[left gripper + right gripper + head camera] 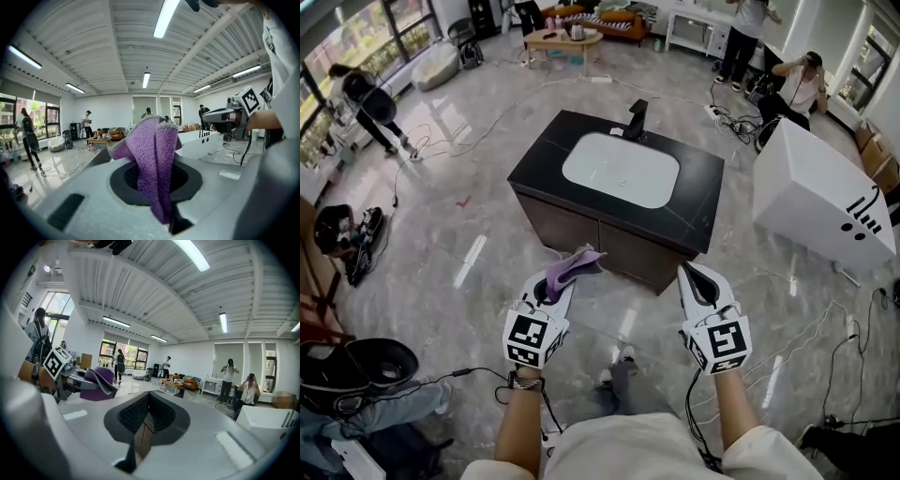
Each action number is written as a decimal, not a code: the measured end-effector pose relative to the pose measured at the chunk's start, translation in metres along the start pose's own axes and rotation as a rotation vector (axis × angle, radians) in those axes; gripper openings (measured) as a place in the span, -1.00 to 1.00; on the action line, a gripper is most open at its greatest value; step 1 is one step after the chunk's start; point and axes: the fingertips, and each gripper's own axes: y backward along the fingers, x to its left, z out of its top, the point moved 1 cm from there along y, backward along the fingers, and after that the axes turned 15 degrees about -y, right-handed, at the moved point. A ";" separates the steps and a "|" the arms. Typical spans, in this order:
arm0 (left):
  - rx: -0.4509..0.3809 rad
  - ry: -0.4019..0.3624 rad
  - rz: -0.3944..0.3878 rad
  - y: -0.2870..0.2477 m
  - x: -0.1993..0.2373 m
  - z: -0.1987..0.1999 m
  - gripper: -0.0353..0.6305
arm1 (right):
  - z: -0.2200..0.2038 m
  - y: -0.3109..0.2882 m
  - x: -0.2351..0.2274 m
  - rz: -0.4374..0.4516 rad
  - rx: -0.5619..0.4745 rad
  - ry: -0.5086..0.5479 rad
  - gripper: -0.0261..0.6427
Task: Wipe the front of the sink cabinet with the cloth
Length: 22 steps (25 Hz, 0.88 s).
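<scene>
The sink cabinet stands ahead of me, with a black top [694, 192], a white basin [621, 169] and a brown front [600, 246]. A purple cloth [572, 265] sticks out of my left gripper [555, 284], which is shut on it just short of the cabinet's front, near its left half. In the left gripper view the cloth [152, 154] fills the jaw gap and hides what lies ahead. My right gripper [694, 277] is held level with it near the cabinet's right corner, jaws together and holding nothing. A sliver of the brown front [143, 437] shows between them.
A black faucet [636, 119] rises at the back of the basin. A large white box [820, 197] stands to the right. Cables [811, 342] trail over the glossy floor. Several people stand or sit around the room, one low at the left [342, 239].
</scene>
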 end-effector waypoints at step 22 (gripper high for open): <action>0.066 0.223 0.221 -0.088 0.096 -0.171 -0.77 | -0.097 -0.094 -0.026 0.056 0.002 -0.091 -0.90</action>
